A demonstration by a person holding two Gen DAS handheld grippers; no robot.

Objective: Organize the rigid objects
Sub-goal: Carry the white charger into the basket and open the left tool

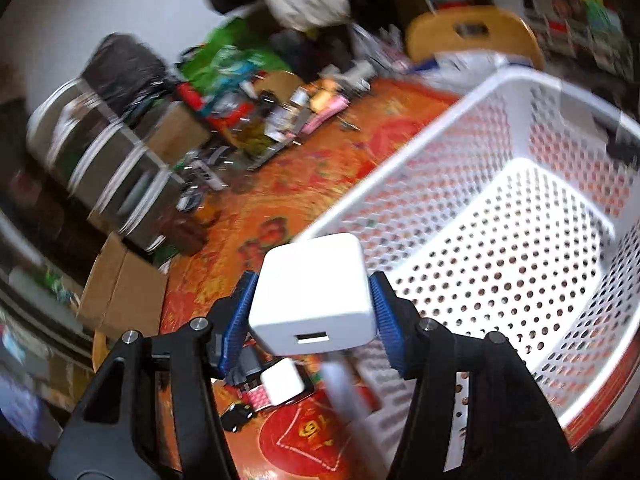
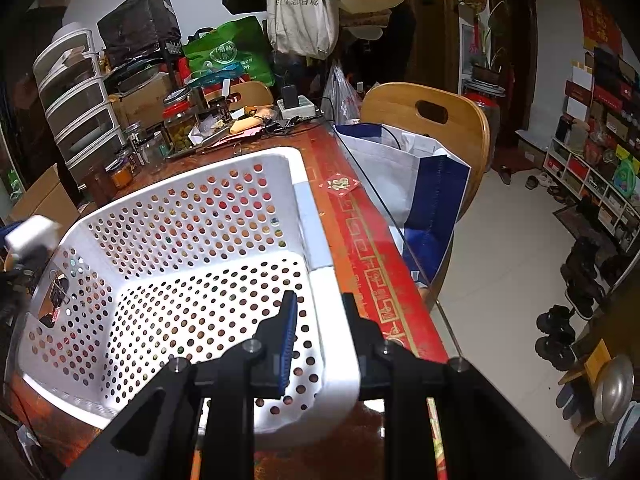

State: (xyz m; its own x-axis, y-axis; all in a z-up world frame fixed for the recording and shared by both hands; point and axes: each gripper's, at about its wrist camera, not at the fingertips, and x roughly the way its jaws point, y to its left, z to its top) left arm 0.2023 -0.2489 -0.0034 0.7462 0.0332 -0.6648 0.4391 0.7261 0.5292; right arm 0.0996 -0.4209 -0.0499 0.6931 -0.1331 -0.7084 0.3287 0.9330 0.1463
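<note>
Two blue pads of my left gripper [image 1: 314, 312] pinch a white charger block [image 1: 314, 294] from either side, its USB port facing back toward the camera. The block sits squarely between the fingertips, lifted off the desk [image 1: 280, 200], just left of the near corner of the white perforated basket [image 1: 520, 264]. Left-wrist view is motion-blurred, so far clutter is hard to read.

Below the held block, on the desk's red-orange patterned cover, lie a smaller white charger [image 1: 282, 384] and some dark small items beside it; I cannot tell what those are.

My right gripper [image 2: 320, 328] straddles the basket's [image 2: 192, 280] right wall: blue-padded finger inside, the other finger outside, the rim clamped between them. From this side the basket interior shows only its holed floor. The charger block [image 2: 30, 234] appears at the far left edge, beyond the basket's left wall. A wooden chair [image 2: 432, 120] with a white-and-blue bag [image 2: 412, 176] stands at the desk's right side.
</note>
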